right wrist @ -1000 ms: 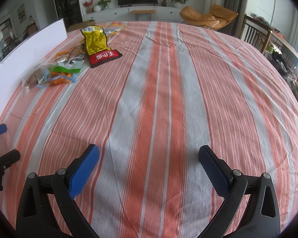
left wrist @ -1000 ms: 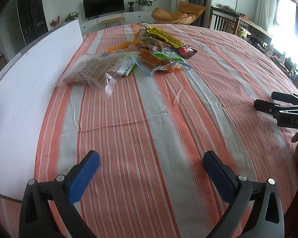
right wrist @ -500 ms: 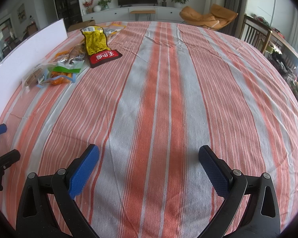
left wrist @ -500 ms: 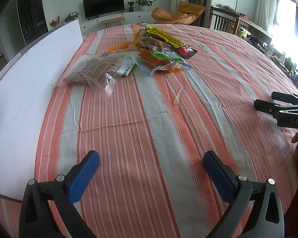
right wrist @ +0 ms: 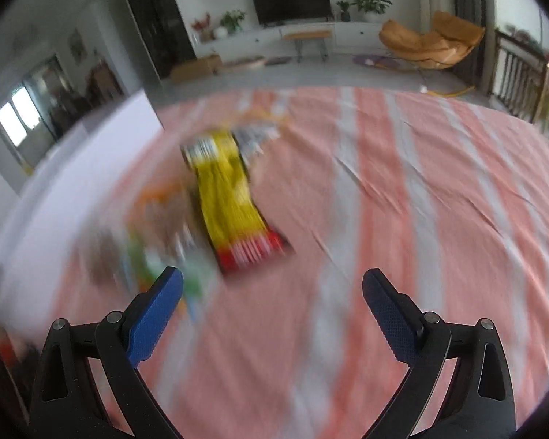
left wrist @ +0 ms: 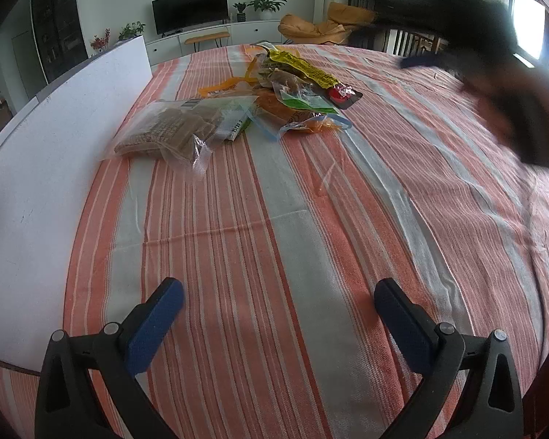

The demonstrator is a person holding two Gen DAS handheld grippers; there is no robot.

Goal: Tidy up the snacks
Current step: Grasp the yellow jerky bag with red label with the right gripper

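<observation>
A pile of snack packets lies at the far left of the striped tablecloth. It holds a clear bag of brown biscuits, an orange packet and a yellow packet with a red end, which shows blurred in the right wrist view. My left gripper is open and empty, low over the cloth, well short of the pile. My right gripper is open and empty, raised just short of the yellow packet. It appears as a dark blur in the left wrist view.
A white board stands along the table's left edge, next to the pile. Behind the table are a TV unit, an orange lounge chair and a railing.
My right gripper has swung fast up and forward to the left toward the snack pile, blurring its view. My left gripper has hardly moved. Both stay open.
</observation>
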